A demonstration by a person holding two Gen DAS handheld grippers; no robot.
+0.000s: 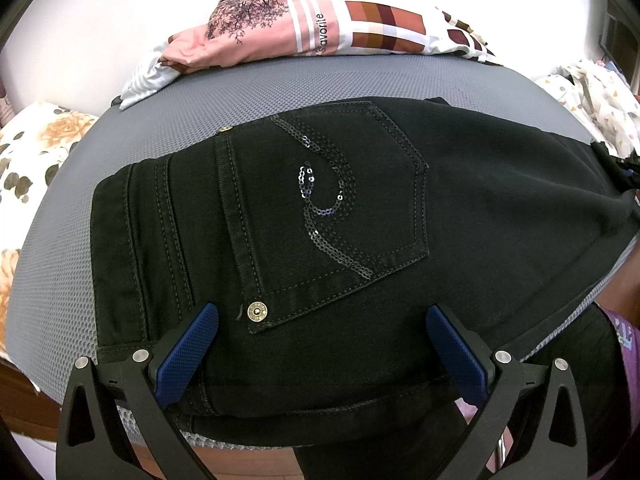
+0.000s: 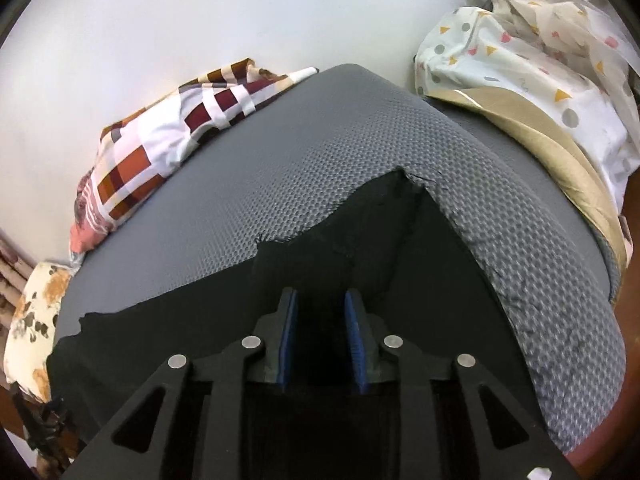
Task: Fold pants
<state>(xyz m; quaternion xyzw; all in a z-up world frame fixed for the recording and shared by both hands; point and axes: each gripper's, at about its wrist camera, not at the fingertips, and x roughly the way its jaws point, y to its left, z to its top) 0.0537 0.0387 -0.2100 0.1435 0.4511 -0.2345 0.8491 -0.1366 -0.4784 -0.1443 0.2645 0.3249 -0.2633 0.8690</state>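
Black pants [image 1: 340, 208] lie flat on the grey mesh mat [image 1: 280, 88], back side up. Long axis runs across the left wrist view: waistband [image 1: 116, 248] toward the mat's left edge, legs running off toward the right edge. Sequinned back pocket [image 1: 344, 208] faces up, with a brass rivet [image 1: 257, 312] at its near corner. Near side of the pants reaches the mat's near edge, and some dark cloth hangs below that edge.

Left gripper [image 1: 322, 354]: blue pads [image 1: 188, 356] spread wide apart, nothing between them, poised over the seat of the pants at the near edge; contact with the cloth cannot be told.

Right gripper [image 2: 322, 338]: pads [image 2: 288, 340] drawn close, with black cloth filling the narrow gap between them; appears clamped on the pants at the leg end. In the right wrist view the frayed hem [image 2: 332, 224] points toward the mat's far corner, where the mat edge curls up beside it.

Patterned pink and brown cloth [image 1: 320, 20] sits heaped on the far edge of the mat. White dotted fabric [image 2: 540, 60] lies off the right side, floral cloth [image 1: 36, 148] off the left
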